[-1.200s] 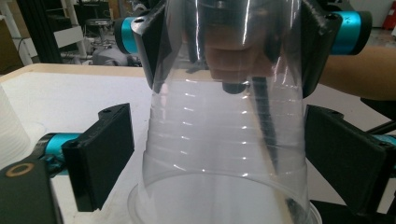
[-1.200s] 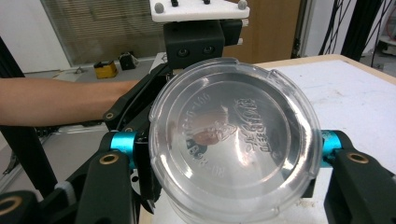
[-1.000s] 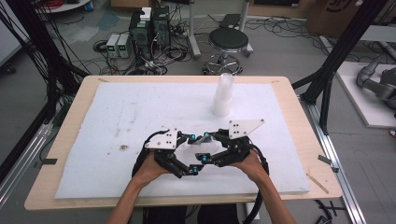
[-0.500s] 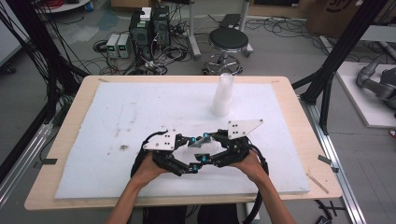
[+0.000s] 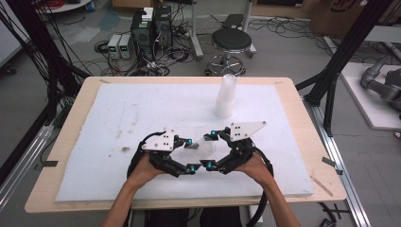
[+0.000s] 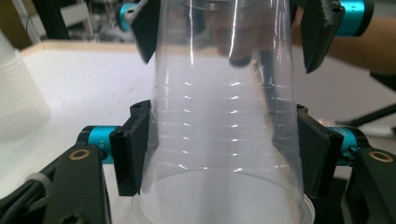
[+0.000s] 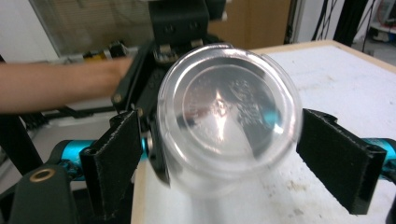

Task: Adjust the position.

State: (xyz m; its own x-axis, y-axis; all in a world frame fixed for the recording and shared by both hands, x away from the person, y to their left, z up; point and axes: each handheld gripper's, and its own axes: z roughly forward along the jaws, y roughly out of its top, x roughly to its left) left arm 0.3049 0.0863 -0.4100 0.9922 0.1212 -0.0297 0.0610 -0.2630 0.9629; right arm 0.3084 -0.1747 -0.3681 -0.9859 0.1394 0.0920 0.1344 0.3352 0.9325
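High view: right claw point(image 5: 208, 150) just opened off cup point(image 5: 204, 146).

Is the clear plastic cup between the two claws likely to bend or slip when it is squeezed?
The clear cup looks thin-walled, so it probably flexes under the left claw pressing its sides. Its glossy, tapered wall may slide. It seems light and could roll if dropped.

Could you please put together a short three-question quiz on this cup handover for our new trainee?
1. Which gripper clamps the clear cup?
2. True or false: the right gripper's pads press on the cup.
3. What stands on the white board beyond the hands?

Key:
1. The left gripper.
2. False; its jaws have just opened and stand clear of the cup's sides.
3. A stack of cups.
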